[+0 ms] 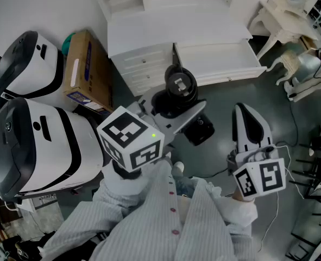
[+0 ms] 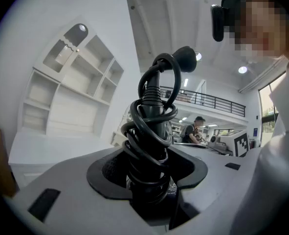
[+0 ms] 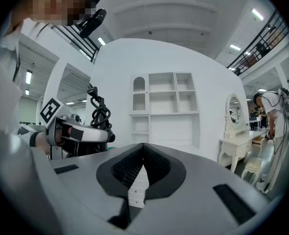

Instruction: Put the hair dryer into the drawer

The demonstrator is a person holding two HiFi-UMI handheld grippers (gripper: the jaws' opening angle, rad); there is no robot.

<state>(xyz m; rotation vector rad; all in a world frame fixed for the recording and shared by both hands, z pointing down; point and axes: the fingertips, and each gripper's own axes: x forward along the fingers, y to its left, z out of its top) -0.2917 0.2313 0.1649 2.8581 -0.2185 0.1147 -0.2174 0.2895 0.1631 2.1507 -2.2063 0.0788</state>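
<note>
Between the jaws of the left gripper (image 2: 148, 182) we see the hair dryer (image 2: 153, 126) held by its handle. Its black cord is wound round that handle in tight loops, and the plug end (image 2: 183, 58) rises above the coils. Both pads press on the wrapped handle, so these jaws stand partly apart, spread by the width of what they clamp. In the head view the dryer's round black body sits just past the jaw tips.

Ahead of those tips and a little to their right, the drawer (image 1: 220, 64) stands pulled out of the white dresser (image 1: 144, 64). The dryer shows near the drawer's front left corner and is not inside it. We cannot tell how high above it the dryer is.

To the right of the left jaws, and well apart from them, the right gripper (image 3: 143, 148) has its jaws closed together with nothing between them. Its tips point towards the same dresser. In the right gripper view, a white shelf unit (image 3: 168, 106) stands straight beyond these jaws. A white vanity table (image 3: 237, 143) with an oval mirror stands off to their right.

Left of the left jaws we see two rounded white-and-black machines (image 1: 35, 145). A cardboard box (image 1: 84, 69) stands between the farther machine and the dresser.
</note>
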